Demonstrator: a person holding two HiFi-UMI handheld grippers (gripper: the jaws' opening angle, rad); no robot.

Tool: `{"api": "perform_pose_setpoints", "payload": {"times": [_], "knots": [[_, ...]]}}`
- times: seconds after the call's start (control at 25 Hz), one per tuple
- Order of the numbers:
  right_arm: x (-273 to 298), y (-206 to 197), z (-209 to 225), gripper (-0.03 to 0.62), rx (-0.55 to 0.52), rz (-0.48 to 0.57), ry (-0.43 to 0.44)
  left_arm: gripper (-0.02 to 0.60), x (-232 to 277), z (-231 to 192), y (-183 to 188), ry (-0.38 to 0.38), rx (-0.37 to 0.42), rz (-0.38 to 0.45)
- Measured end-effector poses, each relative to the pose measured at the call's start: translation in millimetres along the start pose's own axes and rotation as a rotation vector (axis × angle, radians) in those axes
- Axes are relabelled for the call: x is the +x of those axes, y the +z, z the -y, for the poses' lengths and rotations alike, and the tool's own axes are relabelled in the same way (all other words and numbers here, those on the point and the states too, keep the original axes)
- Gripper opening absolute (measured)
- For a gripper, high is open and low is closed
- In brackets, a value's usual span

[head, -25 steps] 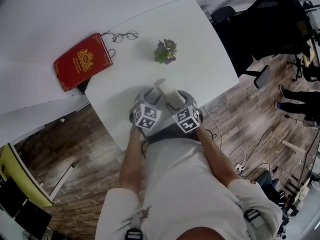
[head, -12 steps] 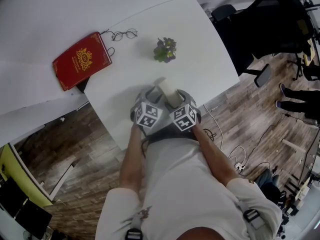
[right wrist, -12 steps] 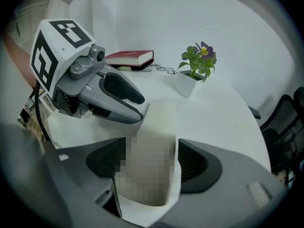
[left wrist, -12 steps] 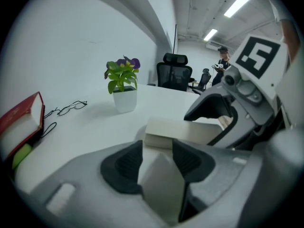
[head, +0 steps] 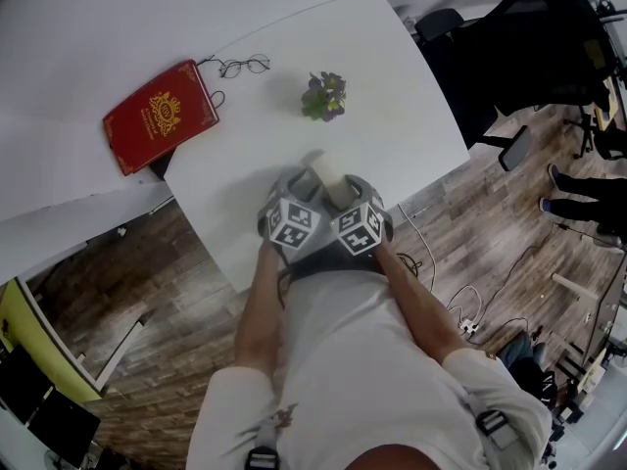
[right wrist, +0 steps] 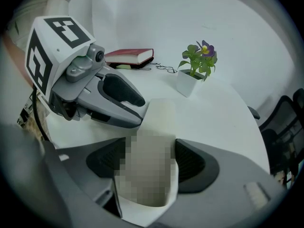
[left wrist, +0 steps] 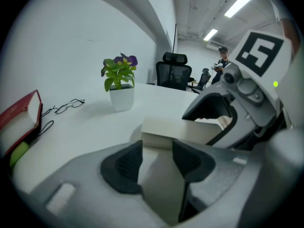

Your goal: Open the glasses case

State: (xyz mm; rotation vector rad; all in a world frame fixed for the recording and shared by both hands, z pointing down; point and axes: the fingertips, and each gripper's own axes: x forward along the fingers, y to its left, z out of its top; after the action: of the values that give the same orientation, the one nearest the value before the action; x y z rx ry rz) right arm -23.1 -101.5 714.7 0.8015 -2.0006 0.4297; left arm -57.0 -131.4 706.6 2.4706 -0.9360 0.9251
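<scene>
The cream glasses case lies near the front edge of the white table, mostly hidden by both grippers in the head view. My left gripper is shut on one cream panel of the case, which fills the gap between its pads. My right gripper is shut on the other end of the case, with the case wedged between its pads. Each gripper shows in the other's view: the right gripper and the left gripper, both close against the case.
A red book lies at the table's far left with wire glasses beside it. A small potted plant stands behind the case. A black office chair is to the right, and a person's legs show farther right.
The two marker cubes have edged slightly closer together over the case. Nothing else on the table has moved.
</scene>
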Motion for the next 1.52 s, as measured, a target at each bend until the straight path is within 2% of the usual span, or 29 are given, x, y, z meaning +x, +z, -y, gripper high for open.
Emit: {"api": "perform_pose_setpoints", "payload": {"times": [0.32, 0.56, 1.52], "knots": [[-1, 1, 1, 0.331, 0.037, 0.014, 0.047, 0.199, 2, 0, -1, 0.001, -0.008, 0.003], [-4, 1, 2, 0.331, 0.043, 0.021, 0.047, 0.199, 1, 0, -1, 0.004, -0.014, -0.002], [-23, 8, 12, 0.262, 0.077, 0.073, 0.061, 0.202, 2, -1, -3, 0.004, -0.025, 0.002]]}}
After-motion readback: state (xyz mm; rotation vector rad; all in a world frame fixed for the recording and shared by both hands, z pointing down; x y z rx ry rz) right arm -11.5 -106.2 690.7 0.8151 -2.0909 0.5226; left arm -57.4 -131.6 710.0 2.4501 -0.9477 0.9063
